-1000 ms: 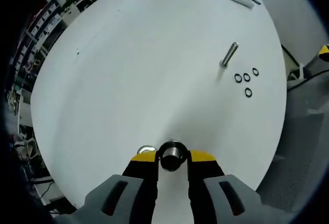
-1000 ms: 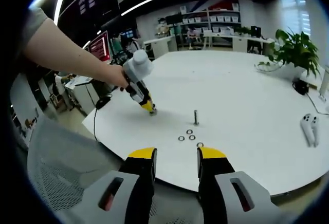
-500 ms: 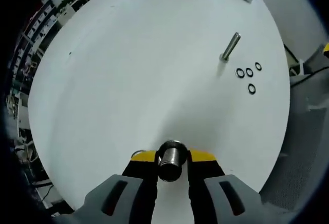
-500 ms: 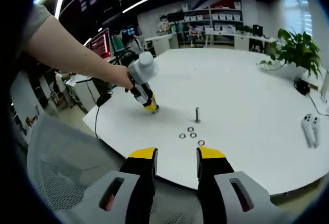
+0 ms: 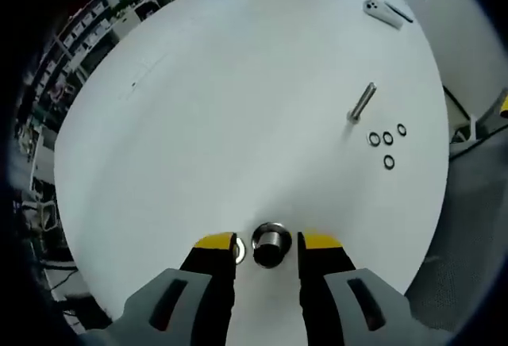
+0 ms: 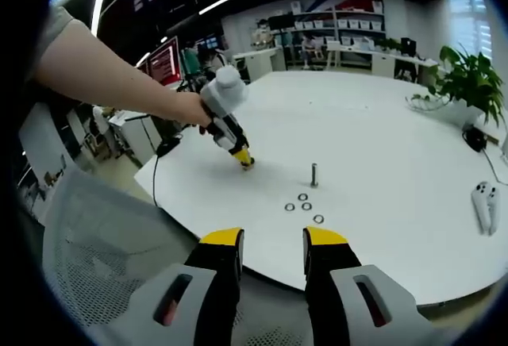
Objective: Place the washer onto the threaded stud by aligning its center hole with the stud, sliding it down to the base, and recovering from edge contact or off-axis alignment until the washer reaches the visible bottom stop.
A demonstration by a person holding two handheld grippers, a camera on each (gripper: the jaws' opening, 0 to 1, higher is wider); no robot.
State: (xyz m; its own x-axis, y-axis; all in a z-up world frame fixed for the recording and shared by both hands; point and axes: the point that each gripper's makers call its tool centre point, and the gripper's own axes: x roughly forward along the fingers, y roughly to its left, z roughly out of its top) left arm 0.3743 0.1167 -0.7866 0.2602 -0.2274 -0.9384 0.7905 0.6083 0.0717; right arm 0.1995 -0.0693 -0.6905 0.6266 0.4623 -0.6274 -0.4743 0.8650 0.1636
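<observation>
White round table (image 5: 238,108) carries everything: threaded stud (image 5: 362,101) stands upright near the far-right edge in the left gripper view, with four black washers (image 5: 386,138) lying flat just beside its base, none on the stud yet. Left tool (image 5: 267,244) sits low over the table near its near edge, jaws spread apart with a gap on both sides of a short metal cylinder (image 5: 270,244) standing between them, so released, not clamping it; a small silvery ring-like piece (image 5: 237,249) shows by the left jaw, too small to name. In the right gripper view the left tool (image 6: 244,159) is tilted tip-down at the table, held by a hand (image 6: 189,109), well apart from the stud (image 6: 314,174) and washers (image 6: 305,203). Right tool (image 6: 271,239) hangs off the table's edge, jaws parted and empty, aimed toward the washers, probably staged for a washer pick. Task looks barely begun.
</observation>
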